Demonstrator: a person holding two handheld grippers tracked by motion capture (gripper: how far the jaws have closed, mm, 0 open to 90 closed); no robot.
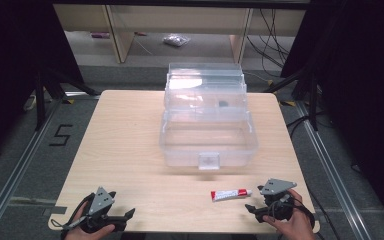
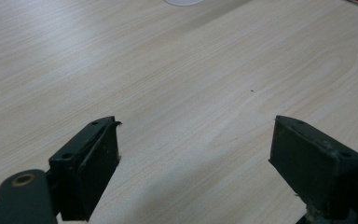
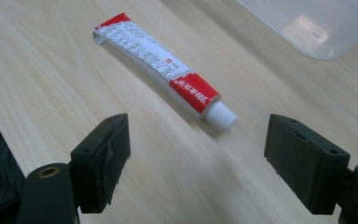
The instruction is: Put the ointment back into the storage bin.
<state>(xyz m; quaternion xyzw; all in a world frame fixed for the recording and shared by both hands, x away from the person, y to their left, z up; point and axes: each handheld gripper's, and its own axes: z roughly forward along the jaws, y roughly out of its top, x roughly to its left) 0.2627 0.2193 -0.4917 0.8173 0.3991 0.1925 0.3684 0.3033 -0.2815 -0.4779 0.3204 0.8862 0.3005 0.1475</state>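
Note:
A red and white tube with a white cap lies flat on the wooden table, near the front right. In the right gripper view the tube lies just beyond my right gripper, cap end nearest, and the jaws stand wide open with nothing between them. From above, that right gripper sits just right of the tube, held by a hand. My left gripper rests at the front left corner; in its own view the left gripper is open over bare wood.
A clear plastic box with a front latch and its lid raised stands at the table's middle back. Dark stands and cables flank the table. A number 5 is marked on the floor at left.

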